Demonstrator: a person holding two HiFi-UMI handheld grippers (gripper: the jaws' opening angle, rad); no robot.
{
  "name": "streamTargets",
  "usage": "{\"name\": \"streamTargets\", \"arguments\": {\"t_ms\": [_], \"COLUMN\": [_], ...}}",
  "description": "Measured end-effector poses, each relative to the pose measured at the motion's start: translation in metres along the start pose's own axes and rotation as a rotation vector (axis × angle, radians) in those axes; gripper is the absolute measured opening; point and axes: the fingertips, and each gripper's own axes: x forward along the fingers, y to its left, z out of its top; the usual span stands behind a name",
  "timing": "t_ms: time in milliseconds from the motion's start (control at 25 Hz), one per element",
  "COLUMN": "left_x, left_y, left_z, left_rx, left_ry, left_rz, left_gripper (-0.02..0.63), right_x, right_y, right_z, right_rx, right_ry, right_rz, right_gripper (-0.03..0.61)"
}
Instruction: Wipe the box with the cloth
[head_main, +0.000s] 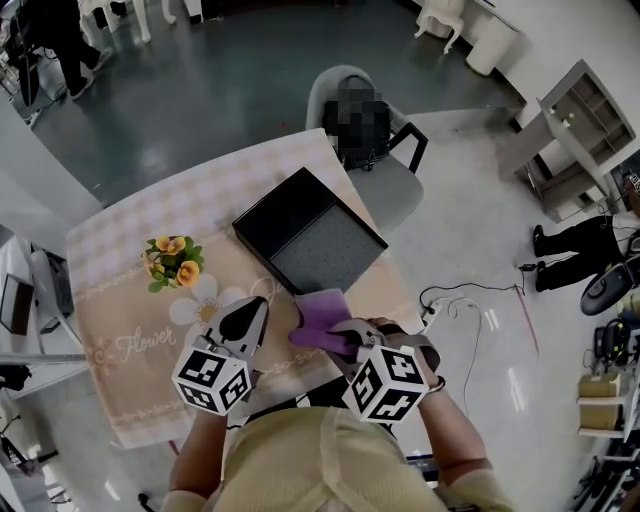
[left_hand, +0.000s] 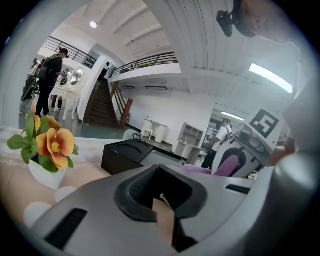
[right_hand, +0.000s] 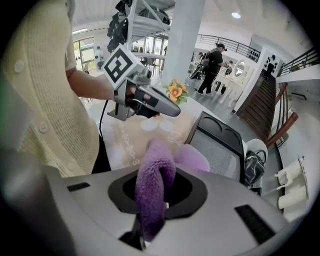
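Note:
An open black box (head_main: 310, 238) with a grey inner floor lies on the table past both grippers; it also shows as the box (left_hand: 124, 153) and the box (right_hand: 218, 144). A purple fluffy cloth (head_main: 322, 316) hangs from my right gripper (head_main: 340, 338), which is shut on it just short of the box's near corner. In the right gripper view the cloth (right_hand: 154, 186) fills the jaws of the right gripper (right_hand: 156, 172). To the cloth's left my left gripper (head_main: 250, 312) is shut with nothing in it, and the left gripper (left_hand: 158, 168) points toward the box.
A small pot of orange flowers (head_main: 173, 262) stands left of the box on the pink patterned tablecloth (head_main: 130, 340). A grey chair (head_main: 392, 180) with a dark bag is behind the table's far edge. Cables lie on the floor (head_main: 470, 310) at right.

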Motion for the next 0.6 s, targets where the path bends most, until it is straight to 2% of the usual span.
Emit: {"name": "streamTargets", "arguments": {"t_ms": [360,600], "left_x": [-0.011,-0.019], "left_y": [0.003,0.009], "left_z": [0.030,0.042], "left_rx": [-0.002,0.063], "left_ry": [-0.083,-0.095], "left_rz": [0.035,0.106], "left_gripper": [0.017,0.014], "right_x": [-0.041,-0.051], "right_y": [-0.032,-0.058], "right_z": [0.032,0.048], "right_rx": [0.002,-0.023], "right_ry": [-0.168,-0.238], "right_rz": [-0.030,-0.082], "right_gripper": [0.071,0.071]}}
